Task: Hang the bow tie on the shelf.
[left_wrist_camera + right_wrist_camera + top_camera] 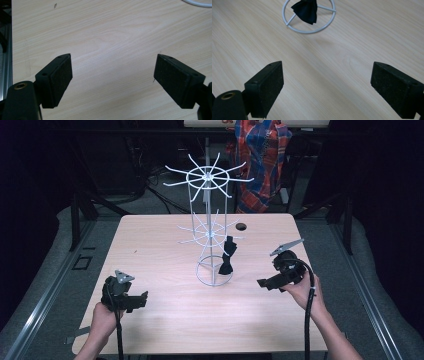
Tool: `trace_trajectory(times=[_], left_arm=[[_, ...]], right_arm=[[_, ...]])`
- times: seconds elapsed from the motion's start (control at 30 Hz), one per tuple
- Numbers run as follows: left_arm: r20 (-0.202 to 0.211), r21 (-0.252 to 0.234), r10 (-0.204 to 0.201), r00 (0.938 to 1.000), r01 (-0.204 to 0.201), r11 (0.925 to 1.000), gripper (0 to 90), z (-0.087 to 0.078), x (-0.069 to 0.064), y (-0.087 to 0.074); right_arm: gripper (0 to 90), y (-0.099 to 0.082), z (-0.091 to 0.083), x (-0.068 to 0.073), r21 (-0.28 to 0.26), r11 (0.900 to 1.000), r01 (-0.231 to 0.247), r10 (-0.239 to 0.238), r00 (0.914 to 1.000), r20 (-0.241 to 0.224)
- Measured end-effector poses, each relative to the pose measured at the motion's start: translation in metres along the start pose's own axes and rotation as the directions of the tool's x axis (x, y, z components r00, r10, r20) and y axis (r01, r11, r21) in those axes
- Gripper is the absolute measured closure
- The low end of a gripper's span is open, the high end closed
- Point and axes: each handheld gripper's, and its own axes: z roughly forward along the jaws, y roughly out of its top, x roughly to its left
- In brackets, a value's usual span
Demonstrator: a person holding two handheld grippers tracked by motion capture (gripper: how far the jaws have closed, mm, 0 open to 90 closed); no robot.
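A white wire rack (210,227) with two tiers of spokes stands mid-table on a ring base (309,15). A black bow tie (227,256) hangs from a lower spoke on its right side; its lower end (305,10) dangles over the ring. My left gripper (142,300) is held low at the table's front left, open, jaws wide over bare wood (112,72). My right gripper (262,283) is held at the front right, pointing toward the rack, open with nothing between its jaws (325,90).
The light wooden table (165,320) has a round hole (241,226) behind the rack. A red and blue plaid cloth (262,160) hangs beyond the far edge. Metal rails (50,285) run along the floor at the left.
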Motion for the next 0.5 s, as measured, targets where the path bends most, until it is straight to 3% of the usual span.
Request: trace_trajectory(times=[0.5], left_arm=[[-0.001,0.0,0.0,1.0,0.0,1.0,15.6,0.0,0.0,0.001]], right_arm=[[8.5,-0.031,0.016,0.0,0.098,0.9952,-0.003,0.002,1.0,0.006]])
